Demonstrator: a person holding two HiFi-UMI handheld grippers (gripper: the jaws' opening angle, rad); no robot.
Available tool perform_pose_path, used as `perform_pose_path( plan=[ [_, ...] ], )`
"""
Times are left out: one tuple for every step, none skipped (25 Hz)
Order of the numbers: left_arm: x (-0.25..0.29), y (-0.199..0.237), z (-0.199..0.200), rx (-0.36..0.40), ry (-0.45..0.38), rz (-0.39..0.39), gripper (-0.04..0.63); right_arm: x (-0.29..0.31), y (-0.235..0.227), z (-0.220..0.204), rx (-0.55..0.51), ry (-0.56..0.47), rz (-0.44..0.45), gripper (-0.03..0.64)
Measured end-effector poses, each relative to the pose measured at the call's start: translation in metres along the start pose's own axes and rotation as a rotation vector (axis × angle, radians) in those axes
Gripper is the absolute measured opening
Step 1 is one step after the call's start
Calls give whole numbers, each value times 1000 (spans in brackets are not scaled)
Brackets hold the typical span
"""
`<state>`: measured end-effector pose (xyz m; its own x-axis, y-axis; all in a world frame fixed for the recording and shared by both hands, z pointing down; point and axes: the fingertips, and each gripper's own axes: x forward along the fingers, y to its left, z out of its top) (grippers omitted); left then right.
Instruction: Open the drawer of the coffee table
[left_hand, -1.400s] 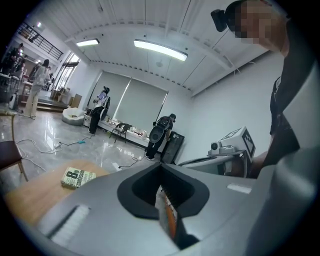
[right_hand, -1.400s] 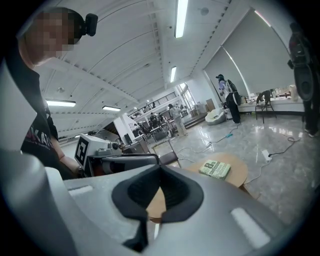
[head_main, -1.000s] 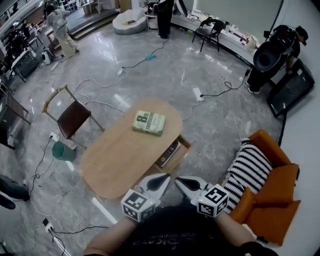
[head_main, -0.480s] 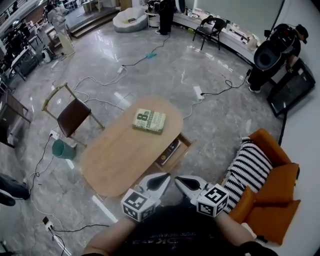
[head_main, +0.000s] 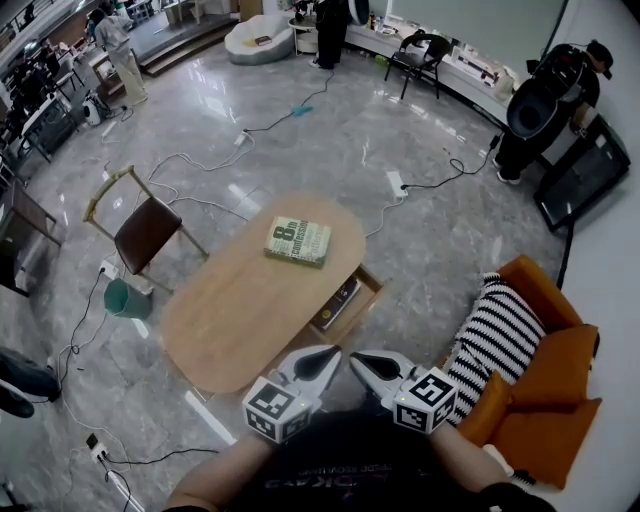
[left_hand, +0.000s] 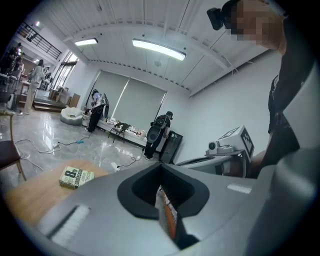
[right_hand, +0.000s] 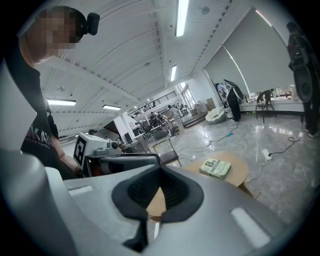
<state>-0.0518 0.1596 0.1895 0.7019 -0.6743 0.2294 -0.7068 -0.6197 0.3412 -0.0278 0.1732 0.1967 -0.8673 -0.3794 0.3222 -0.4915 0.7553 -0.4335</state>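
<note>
The oval wooden coffee table (head_main: 240, 310) carries a green book (head_main: 297, 243). Its drawer (head_main: 370, 297) stands pulled out on the right side, with flat items inside. My left gripper (head_main: 328, 355) and right gripper (head_main: 358, 362) hang side by side close to my body, short of the table's near end, touching nothing. In the left gripper view the left gripper (left_hand: 161, 166) has its jaws together and empty, with the book (left_hand: 76, 177) ahead to the left. The right gripper (right_hand: 160, 167) is likewise shut and empty, and the book (right_hand: 216, 168) lies beyond it.
A wooden chair (head_main: 145, 232) and a green bin (head_main: 128, 300) stand left of the table. An orange armchair (head_main: 545, 410) with a striped cushion (head_main: 495, 340) sits at the right. Cables and a power strip (head_main: 395, 187) cross the floor behind. People stand far back.
Both grippers and the drawer have kept still. Only a person at the far back left has shifted a little.
</note>
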Motion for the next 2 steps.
perform_pose_path(
  plan=[
    [0,0,0,0,0,0,3,0,0,0,-1,0,0,2],
    [-1,1,0,-1,-1,0,3,1,1,0,-2,-1,0,2]
  ],
)
